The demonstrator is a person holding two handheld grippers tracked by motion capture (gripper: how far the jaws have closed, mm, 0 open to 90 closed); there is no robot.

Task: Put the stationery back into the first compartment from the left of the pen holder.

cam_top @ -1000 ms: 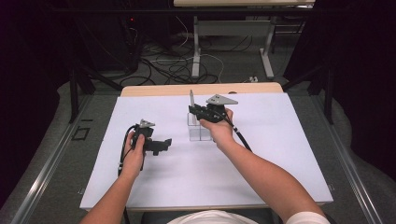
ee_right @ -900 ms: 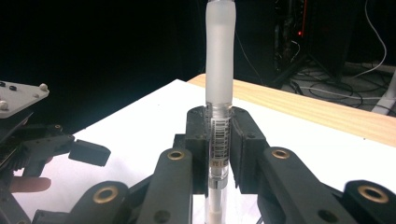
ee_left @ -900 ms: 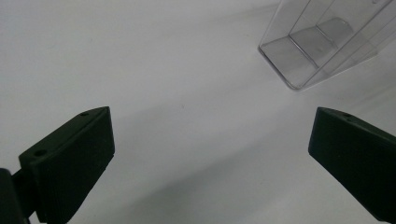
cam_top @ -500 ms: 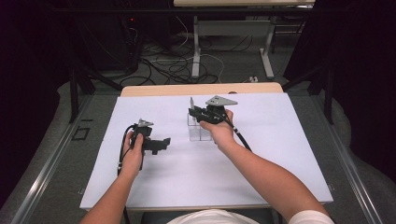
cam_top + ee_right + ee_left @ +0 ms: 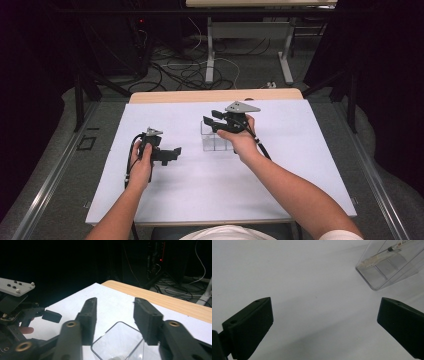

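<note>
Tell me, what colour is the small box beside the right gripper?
The box has no colour: it is clear plastic. It shows best in the left gripper view.

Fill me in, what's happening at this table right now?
A person holds a gripper in each hand over a white table sheet. The right gripper hovers just above the clear plastic rectangular box, jaws open and holding nothing. A thin pen-like stick lies slanted inside the box. The left gripper sits apart on the box's left, jaws wide open and pointed toward the box, touching nothing.
</note>
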